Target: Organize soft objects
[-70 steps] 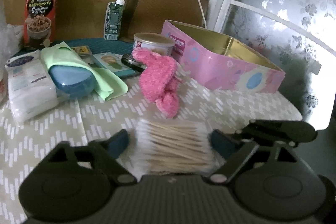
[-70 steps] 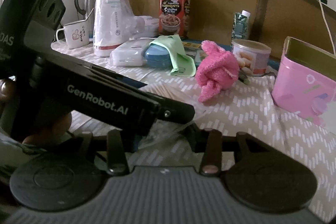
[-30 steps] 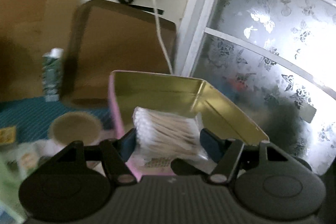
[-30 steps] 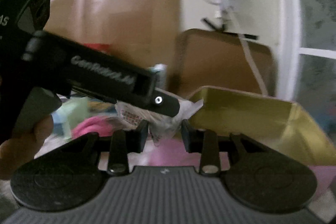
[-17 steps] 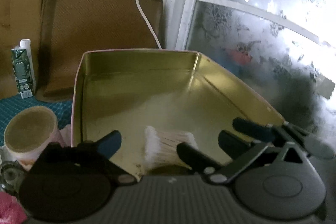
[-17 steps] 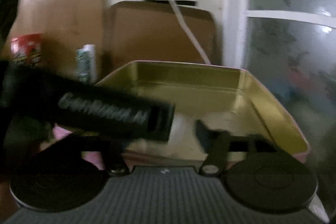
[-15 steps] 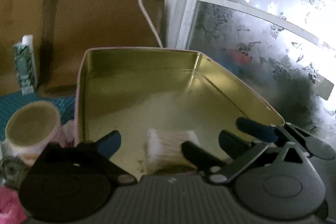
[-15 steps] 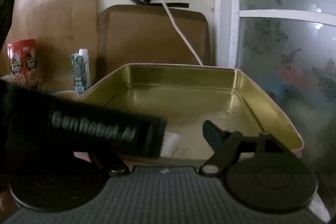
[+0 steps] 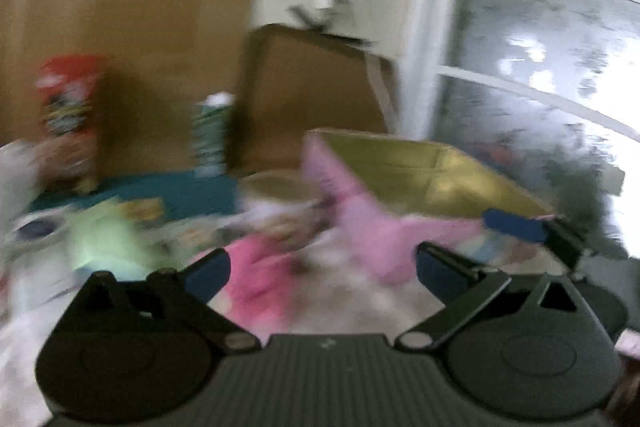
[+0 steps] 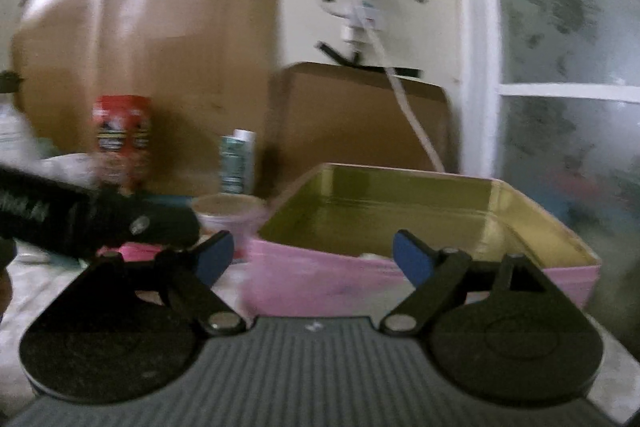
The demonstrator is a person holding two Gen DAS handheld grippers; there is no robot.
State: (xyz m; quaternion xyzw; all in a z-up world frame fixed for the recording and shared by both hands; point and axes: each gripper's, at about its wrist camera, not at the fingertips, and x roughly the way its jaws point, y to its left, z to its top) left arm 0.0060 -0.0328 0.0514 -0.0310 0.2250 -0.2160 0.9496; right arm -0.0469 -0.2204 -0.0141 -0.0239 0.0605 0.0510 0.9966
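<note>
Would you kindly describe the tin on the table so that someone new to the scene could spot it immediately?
Start at the frosted glass door on the right and drop down to the table. There, beside a small round tub, sits the open rectangular tin. Its pink outer walls and shiny gold inside set it apart; nothing else nearby is a shallow, lidless box.

Home interior, a cluttered household table against a wall.

We record a patterned tablecloth (image 9: 360, 291) crowded with everyday goods: a red snack box (image 10: 120, 139), a small drink carton (image 10: 236, 163), a lidded tub (image 10: 228, 215) and a pink tin (image 10: 420, 267) with a gold inside. Behind them we note cardboard sheets (image 10: 160, 47) taped to a cream wall, a plugged-in charger with its white cable (image 10: 404, 107), and a frosted, flower-patterned glass door (image 9: 540, 87).
</note>
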